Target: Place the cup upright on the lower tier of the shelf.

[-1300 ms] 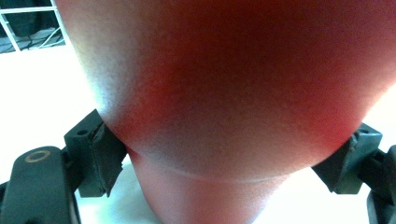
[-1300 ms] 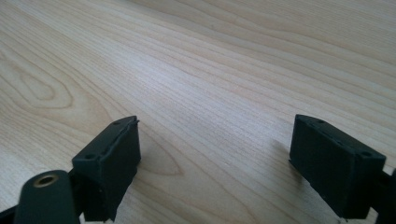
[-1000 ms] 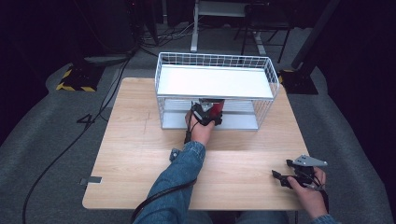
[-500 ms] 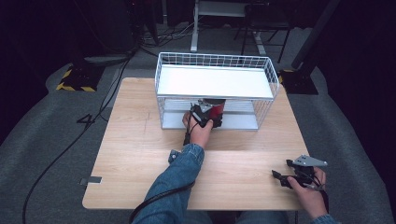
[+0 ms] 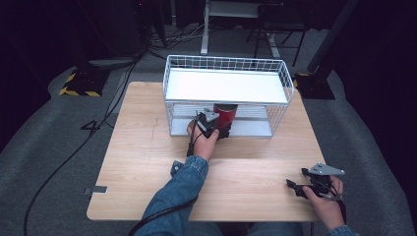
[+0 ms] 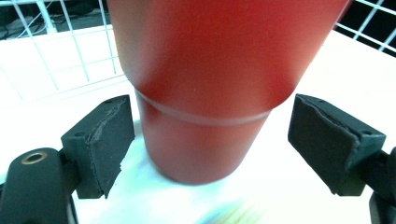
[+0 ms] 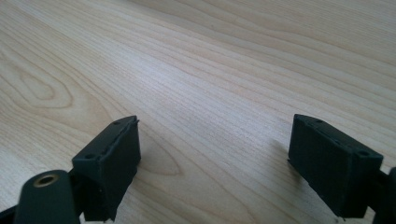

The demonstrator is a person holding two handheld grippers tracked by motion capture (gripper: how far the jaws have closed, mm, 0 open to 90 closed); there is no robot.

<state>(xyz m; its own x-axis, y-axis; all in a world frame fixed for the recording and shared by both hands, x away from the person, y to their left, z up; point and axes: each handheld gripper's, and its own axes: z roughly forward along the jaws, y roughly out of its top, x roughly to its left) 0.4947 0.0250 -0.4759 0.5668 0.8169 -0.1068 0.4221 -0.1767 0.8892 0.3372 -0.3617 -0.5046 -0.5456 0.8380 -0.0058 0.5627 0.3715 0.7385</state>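
A red cup (image 5: 226, 115) stands on the lower shelf of a white wire rack (image 5: 169, 81), under its white top board. My left gripper (image 5: 218, 129) reaches into the rack's front opening and is open. In the left gripper view the red cup (image 6: 205, 93) stands upright between the two pads (image 6: 105, 142), with a gap on each side. My right gripper (image 5: 291, 187) rests low over the wooden table (image 5: 142, 147) near its front right corner. It is open, with bare wood between its pads (image 7: 114, 163).
The wire rack takes up the far middle of the table. A small dark clip (image 5: 176, 168) lies by the left sleeve. Cables (image 5: 74, 147) run over the grey floor at the left, and a desk frame (image 5: 236, 24) stands behind the rack.
The left hand has edged slightly back toward the person at the rack's opening. The red cup and the right gripper stay where they were.
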